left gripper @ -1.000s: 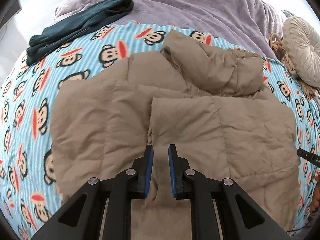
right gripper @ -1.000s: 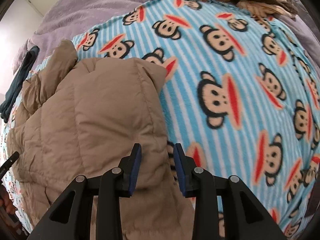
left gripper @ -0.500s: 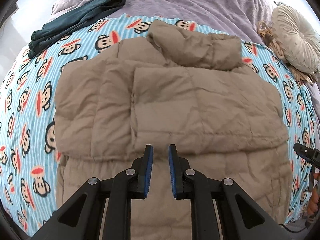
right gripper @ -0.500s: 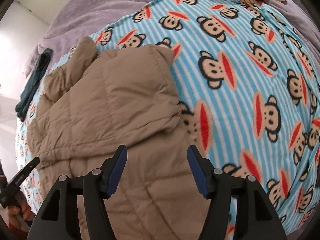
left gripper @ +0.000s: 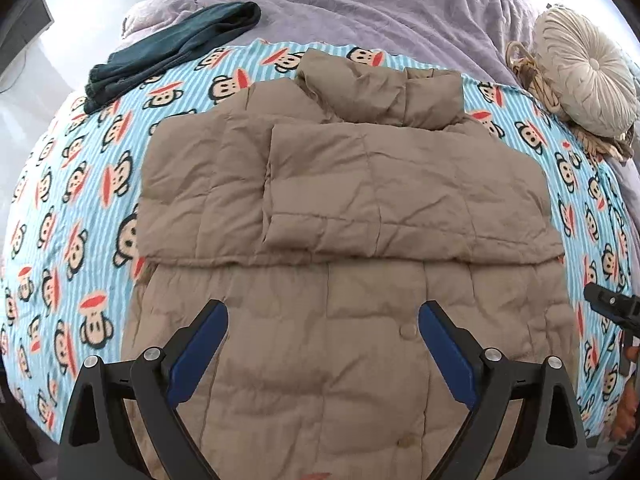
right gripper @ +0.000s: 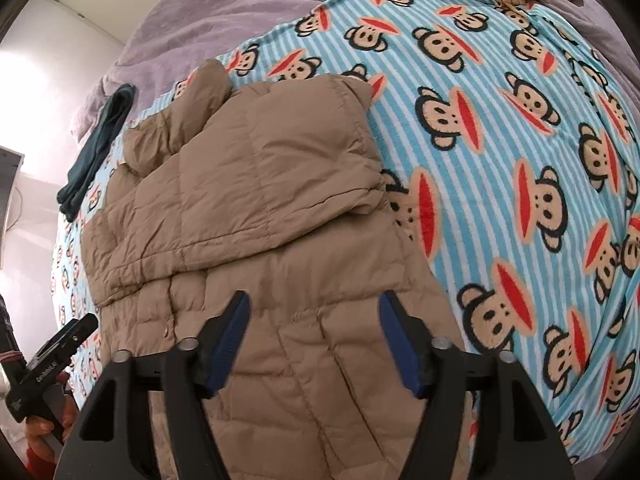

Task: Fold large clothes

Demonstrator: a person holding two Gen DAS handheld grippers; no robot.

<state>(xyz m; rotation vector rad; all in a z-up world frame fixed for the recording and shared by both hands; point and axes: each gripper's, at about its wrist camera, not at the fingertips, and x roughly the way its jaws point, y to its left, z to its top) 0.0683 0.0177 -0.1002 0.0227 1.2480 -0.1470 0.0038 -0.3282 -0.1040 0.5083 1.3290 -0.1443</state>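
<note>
At the far left of the left wrist view, a dark teal garment [left gripper: 172, 40] lies bunched at the far edge of the monkey-print blanket [left gripper: 68, 184], well apart from the work; it looks set aside so the middle of the bed stays free for folding.

In the centre lies the task's thing, a tan quilted jacket [left gripper: 340, 220]. It rests flat on the blanket, collar [left gripper: 380, 92] toward the lilac bedspread [left gripper: 360, 4], hem toward the person. A padded panel, probably the sleeves or the upper part, lies folded across the chest and ends in a straight edge across the middle. That suits a large puffy garment: narrowing it first makes the final fold manageable.

The left hand-held gripper [left gripper: 322, 344] hovers over the lower half of the jacket. Its jaws are opening wide, and nothing is pinched between the blue pads [left gripper: 196, 352]; the fabric lies below them, untouched as far as I can tell. The right hand-held gripper [right gripper: 314, 338] hangs over the jacket's right lower part, near its edge by the blanket. Its jaws are opening too, with only loose cloth beneath.

Both point steeply down, likely so they can take the hem at two corners next and carry it up over the folded part.

At the far right, a round cream cushion [left gripper: 588, 76] sits off the blanket, clear of the fold.
</note>
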